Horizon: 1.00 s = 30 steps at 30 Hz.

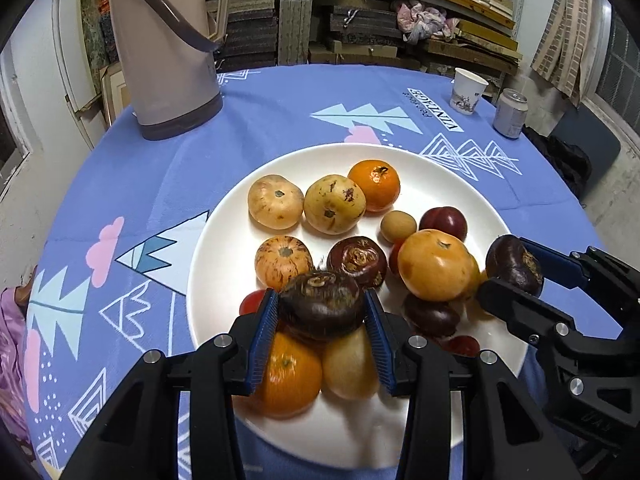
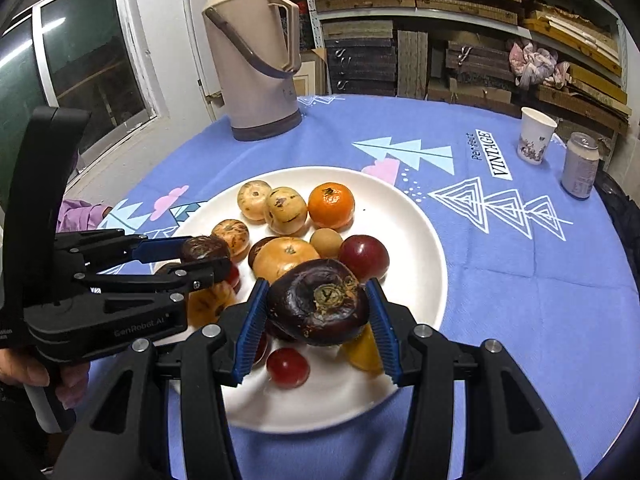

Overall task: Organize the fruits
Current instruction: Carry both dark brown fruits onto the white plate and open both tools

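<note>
A white plate (image 1: 460, 184) on the blue tablecloth holds several fruits: yellow speckled ones (image 1: 334, 203), oranges (image 1: 375, 184), dark purple ones (image 1: 357, 260) and small red ones. My left gripper (image 1: 322, 312) is shut on a dark purple fruit (image 1: 320, 304) above the plate's near side. My right gripper (image 2: 318, 312) is shut on another dark purple fruit (image 2: 318, 306) over the plate (image 2: 412, 216). The right gripper also shows in the left wrist view (image 1: 514, 266) at the plate's right edge. The left gripper shows in the right wrist view (image 2: 204, 256).
A beige thermos jug (image 1: 168, 48) stands at the table's far left. A paper cup (image 1: 468, 90) and a drink can (image 1: 510, 114) stand at the far right edge. Shelves with stacked boxes lie beyond the table.
</note>
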{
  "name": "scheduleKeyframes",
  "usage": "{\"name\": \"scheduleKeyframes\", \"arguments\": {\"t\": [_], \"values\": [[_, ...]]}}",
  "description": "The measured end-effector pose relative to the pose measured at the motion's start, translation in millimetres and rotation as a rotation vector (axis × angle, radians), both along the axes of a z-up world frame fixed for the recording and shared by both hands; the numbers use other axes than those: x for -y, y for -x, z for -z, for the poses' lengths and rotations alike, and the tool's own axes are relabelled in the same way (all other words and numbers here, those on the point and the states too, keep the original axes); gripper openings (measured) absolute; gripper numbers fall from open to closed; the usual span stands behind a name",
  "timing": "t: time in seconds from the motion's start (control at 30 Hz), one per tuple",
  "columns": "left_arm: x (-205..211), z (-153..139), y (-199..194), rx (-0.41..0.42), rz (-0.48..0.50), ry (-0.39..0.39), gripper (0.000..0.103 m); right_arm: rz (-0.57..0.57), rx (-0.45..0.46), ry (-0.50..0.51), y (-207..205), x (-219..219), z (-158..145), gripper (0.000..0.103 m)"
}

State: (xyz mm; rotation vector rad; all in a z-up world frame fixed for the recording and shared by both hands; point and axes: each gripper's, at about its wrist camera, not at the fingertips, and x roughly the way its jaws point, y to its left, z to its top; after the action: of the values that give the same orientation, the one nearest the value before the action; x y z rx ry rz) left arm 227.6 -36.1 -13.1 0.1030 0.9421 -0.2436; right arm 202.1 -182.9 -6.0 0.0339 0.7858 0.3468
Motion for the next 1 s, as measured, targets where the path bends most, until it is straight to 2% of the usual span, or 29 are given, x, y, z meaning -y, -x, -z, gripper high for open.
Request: {"name": "scheduleKeyframes", "arguments": {"t": [0.3,0.43,0.5,0.57,0.73,0.77,0.83,0.9,1.0], "values": [[7.6,2.9,-18.9,-0.01,0.01,-0.001,0.044,-0.024,-0.016,-0.012,-22.2,-4.6,7.9,0.049],[4.3,0.5,-27.3,-0.011,-0.027,-0.005,0.044,-0.047,-0.015,-0.028,-31.1,-8.9,7.7,0.05],[0.7,0.4,-30.0,-0.031,-0.045,0.007,0.048,-0.051,-0.017,-0.036,-34.1,-8.7,7.6,0.052],[-2.6,0.7,-30.5,-0.037,-0.061,0.009,0.058,-0.04,-0.013,-0.034,-35.1,-7.0,7.4,0.059],[-3.3,-1.9,-26.2,-0.029,-0.07,-0.006,0.064,-0.029,-0.004,-0.026,-30.3,-5.3,6.3,0.06],[-3.4,-2.6,-24.9,-0.026,-0.075,-0.013,0.071,-0.03,-0.004,-0.029,-29.4,-4.2,5.7,0.06],[-5.2,-4.7,-22.0,-0.019,-0.089,-0.016,0.078,-0.03,-0.005,-0.041,-26.7,-2.3,4.3,0.063],[-7.0,-6.5,-19.0,-0.018,-0.092,-0.007,0.078,-0.019,0.0,-0.038,-24.1,-0.8,2.8,0.068],[-7.4,-8.4,-14.5,-0.017,-0.097,-0.006,0.079,-0.014,-0.001,-0.048,-21.0,1.5,0.7,0.07]]}}
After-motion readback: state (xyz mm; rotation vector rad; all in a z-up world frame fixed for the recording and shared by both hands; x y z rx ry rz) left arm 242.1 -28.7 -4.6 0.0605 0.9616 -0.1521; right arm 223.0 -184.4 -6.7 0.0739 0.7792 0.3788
